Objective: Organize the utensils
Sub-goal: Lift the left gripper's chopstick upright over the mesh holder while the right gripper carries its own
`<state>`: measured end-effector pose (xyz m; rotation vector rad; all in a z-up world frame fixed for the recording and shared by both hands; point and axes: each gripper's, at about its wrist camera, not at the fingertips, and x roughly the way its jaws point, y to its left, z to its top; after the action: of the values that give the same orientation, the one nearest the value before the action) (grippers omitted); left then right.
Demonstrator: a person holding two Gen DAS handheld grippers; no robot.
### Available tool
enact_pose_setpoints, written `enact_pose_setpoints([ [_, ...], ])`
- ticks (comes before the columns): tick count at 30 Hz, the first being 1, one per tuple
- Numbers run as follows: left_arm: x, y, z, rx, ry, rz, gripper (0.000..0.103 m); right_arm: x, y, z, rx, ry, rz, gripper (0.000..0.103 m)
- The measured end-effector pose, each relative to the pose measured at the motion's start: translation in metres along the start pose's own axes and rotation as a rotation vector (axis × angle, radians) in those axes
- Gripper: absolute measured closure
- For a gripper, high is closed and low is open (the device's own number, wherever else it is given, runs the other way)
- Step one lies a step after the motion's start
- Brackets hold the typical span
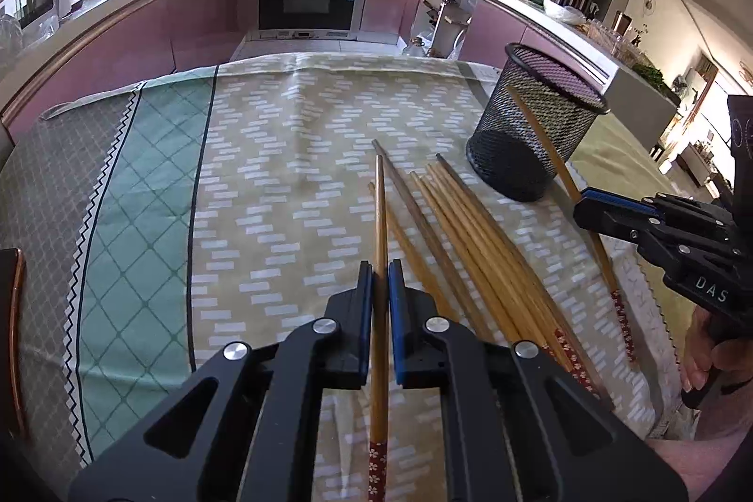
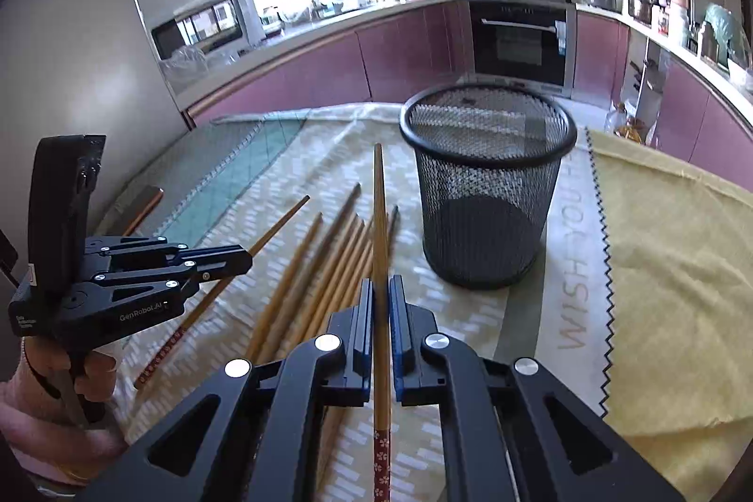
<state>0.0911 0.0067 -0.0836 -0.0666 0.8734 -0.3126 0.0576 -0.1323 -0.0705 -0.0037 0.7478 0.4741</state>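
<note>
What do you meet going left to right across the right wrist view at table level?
Left claw → loose chopsticks → chopstick held in the right claw → mesh cup → yellow cloth.

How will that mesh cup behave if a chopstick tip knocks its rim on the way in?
The mesh cup looks light: thin wire mesh, and it appears empty, so a knock would probably slide or tip it. It stands on loose tablecloth, which may shift too. Its base is narrower than its rim, so it likely tips easily. The chopstick in the right gripper seems stiff.
</note>
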Motion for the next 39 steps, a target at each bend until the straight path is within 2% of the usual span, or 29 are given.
enact_pose_setpoints([
  [10, -0.062, -0.014, 0.032, 0.016, -0.130, -0.167, 0.096, -0.042, -0.004, 0.021, 0.014, -0.152, 0.052, 0.097],
  [18, -0.103, -0.023, 0.061, 0.019, -0.255, -0.260, 0.096, -0.062, -0.013, 0.040, 0.023, -0.246, 0.074, 0.097],
  [25, -0.111, -0.033, 0.098, 0.016, -0.342, -0.288, 0.096, -0.078, -0.023, 0.072, -0.001, -0.317, 0.080, 0.097],
  [39, -0.103, -0.078, 0.168, 0.048, -0.434, -0.306, 0.096, -0.094, -0.062, 0.119, 0.016, -0.418, 0.018, 0.097],
])
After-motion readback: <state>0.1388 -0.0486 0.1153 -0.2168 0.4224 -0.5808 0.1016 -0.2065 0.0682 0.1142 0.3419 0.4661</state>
